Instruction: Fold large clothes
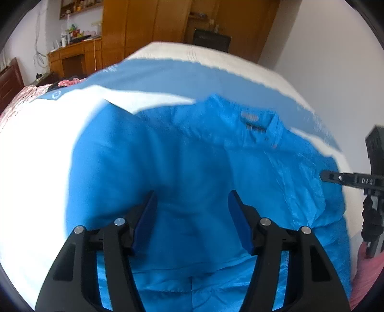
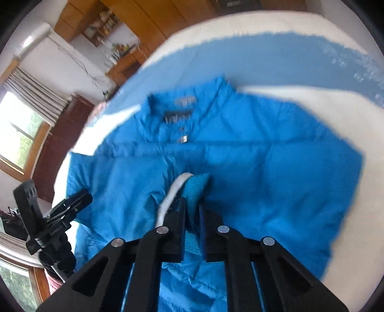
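A bright blue puffer jacket (image 1: pixel 192 156) lies spread on a bed, collar and label toward the far side; it also shows in the right wrist view (image 2: pixel 252 153). My left gripper (image 1: pixel 192 199) is open and empty, hovering just above the jacket's body. My right gripper (image 2: pixel 192 204) is shut on the jacket's ribbed blue cuff (image 2: pixel 195 189), which has a white edge, and holds it over the jacket's middle. The right gripper shows at the right edge of the left wrist view (image 1: pixel 336 177). The left gripper shows at the lower left of the right wrist view (image 2: pixel 79 199).
The bed has a white and blue cover (image 1: pixel 180 69). A pink patterned quilt (image 1: pixel 21 100) lies at the bed's left end. A wooden desk (image 1: pixel 74 55) and wardrobes (image 1: pixel 144 21) stand behind. A window with curtains (image 2: pixel 21 124) is at the left.
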`<state>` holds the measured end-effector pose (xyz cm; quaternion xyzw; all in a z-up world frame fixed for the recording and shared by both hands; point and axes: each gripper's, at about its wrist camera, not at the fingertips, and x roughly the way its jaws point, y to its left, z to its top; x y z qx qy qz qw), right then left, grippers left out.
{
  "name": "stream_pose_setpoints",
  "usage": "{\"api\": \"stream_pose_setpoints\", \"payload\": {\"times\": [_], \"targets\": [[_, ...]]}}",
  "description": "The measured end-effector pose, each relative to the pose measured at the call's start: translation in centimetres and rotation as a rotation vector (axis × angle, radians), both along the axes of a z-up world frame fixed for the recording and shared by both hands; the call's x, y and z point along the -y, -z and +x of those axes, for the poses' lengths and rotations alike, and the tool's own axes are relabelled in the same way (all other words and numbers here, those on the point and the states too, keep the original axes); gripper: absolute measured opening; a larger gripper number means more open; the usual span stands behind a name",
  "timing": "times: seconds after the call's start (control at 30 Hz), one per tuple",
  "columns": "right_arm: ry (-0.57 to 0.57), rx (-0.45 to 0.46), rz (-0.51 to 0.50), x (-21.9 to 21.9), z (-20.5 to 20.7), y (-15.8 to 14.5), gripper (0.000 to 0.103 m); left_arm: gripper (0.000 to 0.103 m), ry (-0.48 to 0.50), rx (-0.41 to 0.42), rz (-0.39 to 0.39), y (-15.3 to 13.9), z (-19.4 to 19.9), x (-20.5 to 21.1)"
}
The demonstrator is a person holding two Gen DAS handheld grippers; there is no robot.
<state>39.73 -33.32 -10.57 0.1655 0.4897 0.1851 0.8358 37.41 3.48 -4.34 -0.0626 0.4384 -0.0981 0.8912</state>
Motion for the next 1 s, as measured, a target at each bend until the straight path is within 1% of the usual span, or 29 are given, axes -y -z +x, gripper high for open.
{"api": "stream_pose_setpoints", "payload": {"times": [0.07, 0.13, 0.23, 0.3, 0.37, 0.4, 0.47, 0.53, 0.67, 0.77, 0.8, 0.83, 0.87, 0.93, 1.0], "targets": [[0.037, 0.048, -0.043, 1.6, -1.3, -1.7, 0.009, 0.061, -0.026, 0.026, 0.004, -1.1, -0.1, -0.8], [0.066, 0.06, -0.059, 3.2, -2.2, -2.5, 0.009, 0.061, -0.048, 0.03, 0.013, -1.5, 0.2, -1.4], [0.09, 0.051, -0.068, 4.7, -3.3, -2.5, 0.009, 0.06, -0.061, 0.006, 0.015, -1.1, 1.0, -1.9], [0.107, 0.037, -0.1, 5.1, -3.5, -1.7, 0.009, 0.059, -0.07, -0.025, 0.035, -0.1, 1.8, -1.8], [0.115, 0.01, -0.1, 5.5, -3.1, -0.7, 0.009, 0.059, -0.072, -0.049, 0.045, 0.9, 2.4, -1.8], [0.116, -0.015, -0.097, 5.5, -2.8, 0.4, 0.009, 0.059, -0.074, -0.059, 0.055, 1.4, 2.6, -1.8], [0.121, -0.059, -0.114, 5.3, -2.0, 2.3, 0.009, 0.06, -0.062, -0.078, 0.102, 2.6, 3.1, -1.4], [0.114, -0.072, -0.115, 5.0, -1.9, 3.7, 0.01, 0.061, -0.045, -0.079, 0.152, 3.4, 3.1, -0.8], [0.119, -0.072, -0.129, 4.7, -2.3, 4.2, 0.01, 0.062, -0.041, -0.071, 0.177, 4.1, 3.0, -0.4], [0.133, -0.068, -0.132, 4.8, -2.4, 3.6, 0.012, 0.062, -0.055, -0.085, 0.169, 3.7, 3.1, -0.6], [0.146, -0.057, -0.126, 4.9, -2.8, 2.9, 0.018, 0.061, -0.059, -0.087, 0.173, 3.2, 3.0, -0.7], [0.158, -0.035, -0.134, 5.1, -3.2, 2.1, 0.019, 0.06, -0.07, -0.077, 0.182, 2.3, 2.7, -0.8], [0.176, 0.02, -0.166, 5.0, -4.0, 0.5, 0.019, 0.06, -0.076, -0.047, 0.182, 1.2, 2.2, -0.9], [0.194, 0.092, -0.213, 4.3, -4.7, -1.9, 0.019, 0.06, -0.071, 0.017, 0.158, -1.0, 1.4, -0.3], [0.144, 0.116, -0.193, 2.4, -4.5, -3.4, 0.019, 0.061, -0.043, 0.041, 0.116, -2.5, 1.0, 0.6]]}}
